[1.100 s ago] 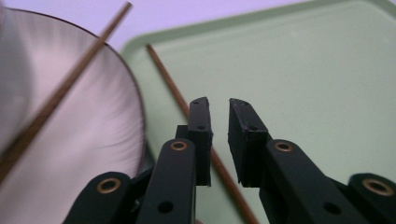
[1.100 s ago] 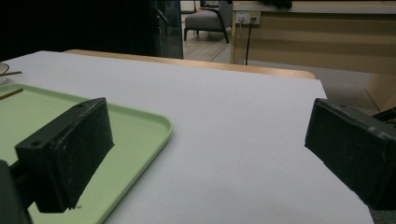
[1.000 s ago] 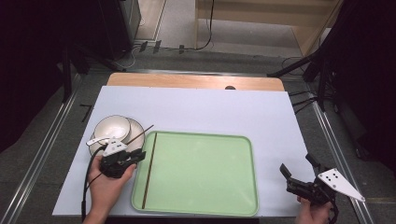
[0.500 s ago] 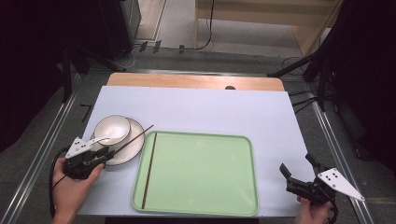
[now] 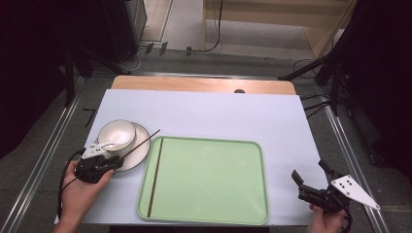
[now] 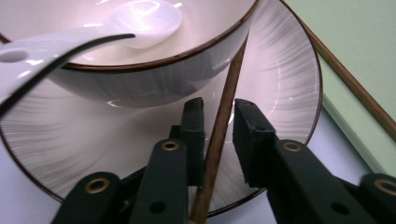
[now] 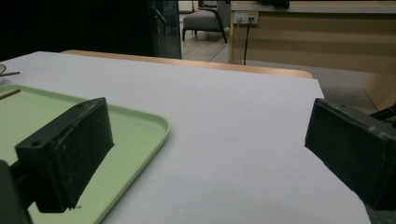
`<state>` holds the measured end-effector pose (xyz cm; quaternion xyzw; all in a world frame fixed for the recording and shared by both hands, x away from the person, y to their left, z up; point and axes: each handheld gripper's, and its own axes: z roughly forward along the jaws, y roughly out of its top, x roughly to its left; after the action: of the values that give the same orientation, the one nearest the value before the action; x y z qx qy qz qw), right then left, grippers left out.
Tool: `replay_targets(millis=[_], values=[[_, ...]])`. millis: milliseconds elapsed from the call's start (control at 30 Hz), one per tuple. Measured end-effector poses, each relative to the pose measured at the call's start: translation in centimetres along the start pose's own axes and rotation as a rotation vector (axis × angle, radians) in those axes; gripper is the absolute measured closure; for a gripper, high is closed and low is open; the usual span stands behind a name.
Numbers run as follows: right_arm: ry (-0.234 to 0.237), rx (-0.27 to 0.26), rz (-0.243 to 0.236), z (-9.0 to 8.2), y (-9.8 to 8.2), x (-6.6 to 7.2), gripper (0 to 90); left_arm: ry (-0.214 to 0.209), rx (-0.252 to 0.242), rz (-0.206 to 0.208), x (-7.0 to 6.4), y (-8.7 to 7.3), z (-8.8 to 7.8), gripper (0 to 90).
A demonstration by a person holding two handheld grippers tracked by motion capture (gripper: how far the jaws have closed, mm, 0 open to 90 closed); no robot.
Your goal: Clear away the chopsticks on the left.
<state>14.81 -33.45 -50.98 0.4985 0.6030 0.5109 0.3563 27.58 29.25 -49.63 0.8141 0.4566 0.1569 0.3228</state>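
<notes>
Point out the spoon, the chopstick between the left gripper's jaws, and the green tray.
spoon (image 6: 140,21), left gripper view, its scoop inside the bowl.
chopstick (image 6: 223,112), left gripper view, mid-shaft between the jaws.
green tray (image 5: 214,177), high view, bare floor.

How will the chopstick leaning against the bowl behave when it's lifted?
The chopstick looks thin and wooden: probably stiff and light. Resting on the glossy plate against the bowl, it may slide or roll if nudged.
</notes>
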Motion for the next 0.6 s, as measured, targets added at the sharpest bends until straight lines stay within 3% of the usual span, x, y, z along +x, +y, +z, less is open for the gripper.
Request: replay_targets(millis=[333, 433, 600], values=[[0.002, 0.0, 0.0, -0.05, -0.01, -0.06, 1.3, -0.038, 0.013, 0.024, -0.18, 0.16, 0.22, 84.5], [0.001, -0.001, 0.0, -0.07, 0.0, -0.05, 1.3, -0.048, 0.015, 0.001, -0.18, 0.26, 0.16, 84.7], [0.0, -0.002, 0.0, -0.13, 0.01, -0.11, 1.3, -0.045, -0.004, -0.004, -0.62, 0.56, -0.33, 84.8]])
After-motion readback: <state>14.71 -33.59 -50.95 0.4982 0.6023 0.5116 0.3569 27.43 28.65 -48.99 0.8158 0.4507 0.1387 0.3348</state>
